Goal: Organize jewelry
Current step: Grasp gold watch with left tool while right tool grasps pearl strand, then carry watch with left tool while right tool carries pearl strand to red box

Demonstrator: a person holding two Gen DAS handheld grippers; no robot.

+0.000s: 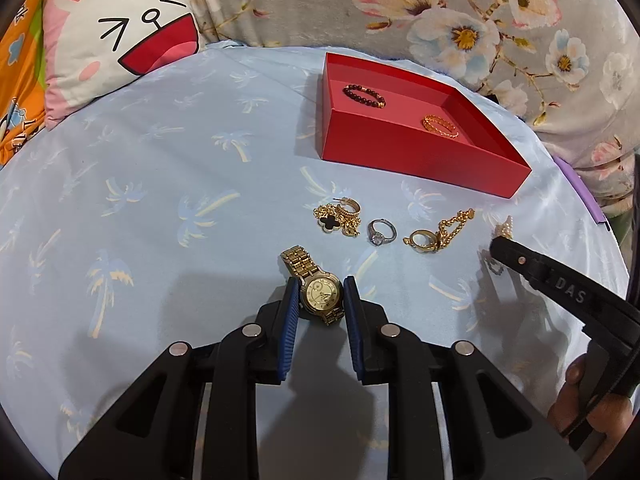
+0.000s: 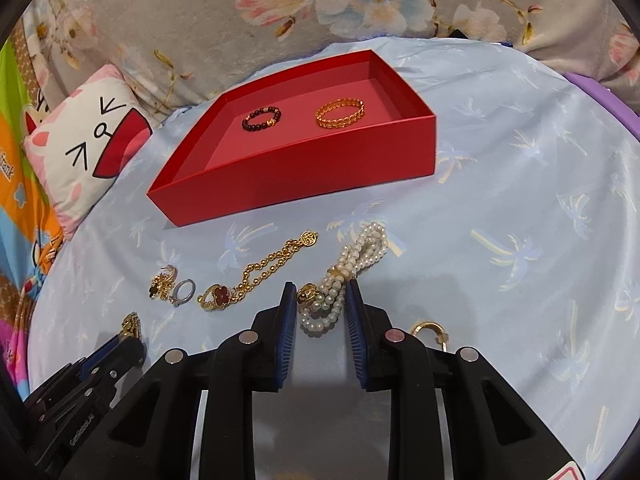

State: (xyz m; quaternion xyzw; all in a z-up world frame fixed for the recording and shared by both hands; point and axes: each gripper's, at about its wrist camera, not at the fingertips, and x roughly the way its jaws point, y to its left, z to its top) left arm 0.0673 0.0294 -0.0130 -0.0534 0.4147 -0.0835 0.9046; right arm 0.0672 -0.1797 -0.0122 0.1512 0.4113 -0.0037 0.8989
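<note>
Gold watch (image 1: 321, 295), round pale-gold dial, link band, lies flat on the cloth between the blue pads of the left gripper (image 1: 321, 298); the pads sit just beside the case, contact not discernible, jaws narrow. Pearl bracelet (image 2: 344, 276), several strands bunched with a gold clasp, lies between the fingers of the right gripper (image 2: 321, 300), jaws set wide of it; a small gold-and-black piece (image 2: 307, 293) touches it. Loose beyond: clover pendant cluster (image 1: 335, 218), silver ring (image 1: 381, 232), gold ring (image 1: 420, 240) with bead chain (image 2: 272, 262), hoop earring (image 2: 430, 330) near the right gripper. Red box (image 2: 304, 176), open, holds a dark bead bracelet (image 2: 262, 118) and a gold chain bracelet (image 2: 340, 114), well apart. Surface: pale blue cloth (image 1: 140, 200) with palm print. Behind: floral blanket (image 1: 460, 20), cartoon-face pillow (image 1: 120, 36).
</note>
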